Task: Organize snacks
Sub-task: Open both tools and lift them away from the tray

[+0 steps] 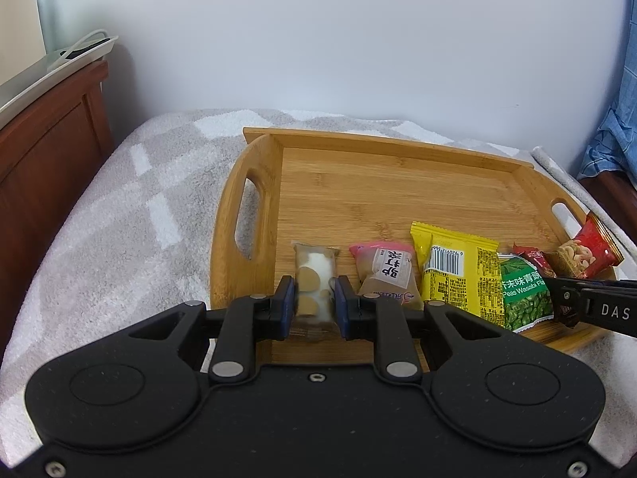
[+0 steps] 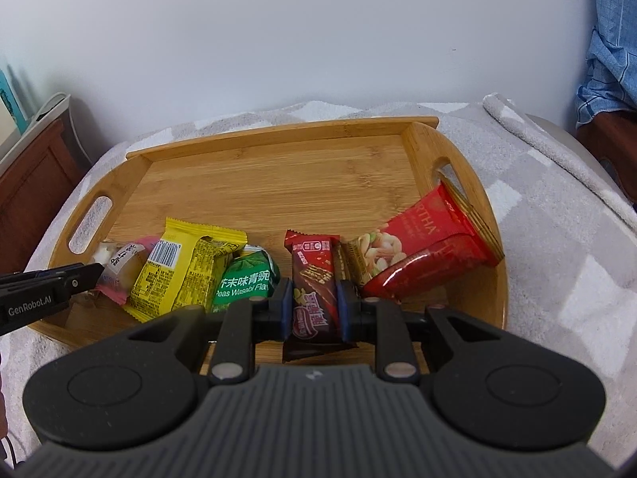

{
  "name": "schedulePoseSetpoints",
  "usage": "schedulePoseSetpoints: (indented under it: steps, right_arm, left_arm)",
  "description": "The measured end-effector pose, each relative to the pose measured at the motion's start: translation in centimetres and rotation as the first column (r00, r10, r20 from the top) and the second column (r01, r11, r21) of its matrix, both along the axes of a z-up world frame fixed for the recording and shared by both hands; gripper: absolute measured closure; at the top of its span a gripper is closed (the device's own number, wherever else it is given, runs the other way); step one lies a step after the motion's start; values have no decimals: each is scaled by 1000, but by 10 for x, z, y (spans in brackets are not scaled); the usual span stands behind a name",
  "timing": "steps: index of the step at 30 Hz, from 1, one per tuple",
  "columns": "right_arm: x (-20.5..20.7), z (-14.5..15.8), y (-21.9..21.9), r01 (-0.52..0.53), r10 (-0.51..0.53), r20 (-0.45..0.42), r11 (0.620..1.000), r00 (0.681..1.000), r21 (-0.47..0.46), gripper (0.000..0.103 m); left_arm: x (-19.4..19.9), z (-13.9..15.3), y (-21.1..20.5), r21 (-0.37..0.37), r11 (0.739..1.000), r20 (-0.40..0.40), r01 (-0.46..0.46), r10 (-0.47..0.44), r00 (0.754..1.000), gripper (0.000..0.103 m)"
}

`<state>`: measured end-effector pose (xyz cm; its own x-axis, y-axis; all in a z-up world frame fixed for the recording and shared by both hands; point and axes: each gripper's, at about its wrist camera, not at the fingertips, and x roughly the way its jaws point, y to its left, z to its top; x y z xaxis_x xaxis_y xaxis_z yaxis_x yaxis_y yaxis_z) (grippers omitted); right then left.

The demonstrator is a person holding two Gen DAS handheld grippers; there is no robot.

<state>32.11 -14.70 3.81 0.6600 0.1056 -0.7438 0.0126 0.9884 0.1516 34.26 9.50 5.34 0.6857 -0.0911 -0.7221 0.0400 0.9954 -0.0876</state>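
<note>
Apparently well along: we count six packets in a near-edge row on the bamboo handled tray (image 1: 382,151). Left gripper (image 1: 314,302) clamps the clear beige-and-white candy packet (image 1: 312,279) at the left end; right gripper (image 2: 312,308) clamps the dark-red chocolate bar (image 2: 314,279), right of centre. Releasing remains.

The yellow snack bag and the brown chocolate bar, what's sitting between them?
A green wasabi pea packet lies between the yellow bag and the chocolate bar, which the right gripper pinches. The right wrist view shows it best.
</note>
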Motion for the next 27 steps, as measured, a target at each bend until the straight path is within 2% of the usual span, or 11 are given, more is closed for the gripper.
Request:
schedulePoseSetpoints:
  steps: [2,3,4,6,7,9,11,17,22,25,27]
  right_arm:
    - [0,0,0,-2,2,4,1000,1000,3,74]
    - [-1,1,-1,-7,7,13,1000,1000,11,65]
    - [-2,2,-1,-7,7,23,1000,1000,17,60]
    - [-4,5,-1,-6,5,41,1000,999,19,59]
    - [-5,7,-1,-6,5,49,1000,999,18,54]
    - [-8,11,-1,-5,4,59,1000,998,19,53]
    - [-12,16,-3,-7,6,72,1000,997,18,50]
    - [-35,38,-6,-47,51,140,998,989,-34,38]
    - [-64,56,-11,-87,97,193,994,976,-59,23]
    - [-84,65,-16,-111,126,216,991,968,-79,16]
    - [-99,70,-18,-126,149,233,986,961,-107,14]
  left_arm:
    - [0,0,0,0,1000,1,-1,1,1000,82]
    - [0,0,0,0,1000,1,-1,1,1000,82]
    - [0,0,0,-1,1000,0,-1,1,1000,82]
    - [-1,1,0,-2,1000,0,-5,5,1000,82]
    - [-2,2,1,-1,1000,0,-8,8,1000,82]
    - [-5,6,1,6,1000,-1,-16,16,1000,79]
    - [-9,10,1,16,999,4,-28,28,1000,68]
    - [-35,32,2,13,1000,31,-26,25,999,47]
    - [-68,54,-2,-10,1000,74,-17,18,997,25]
    - [-90,65,-9,13,1000,100,-7,6,995,18]
    - [-105,70,-16,26,1000,109,8,-11,994,18]
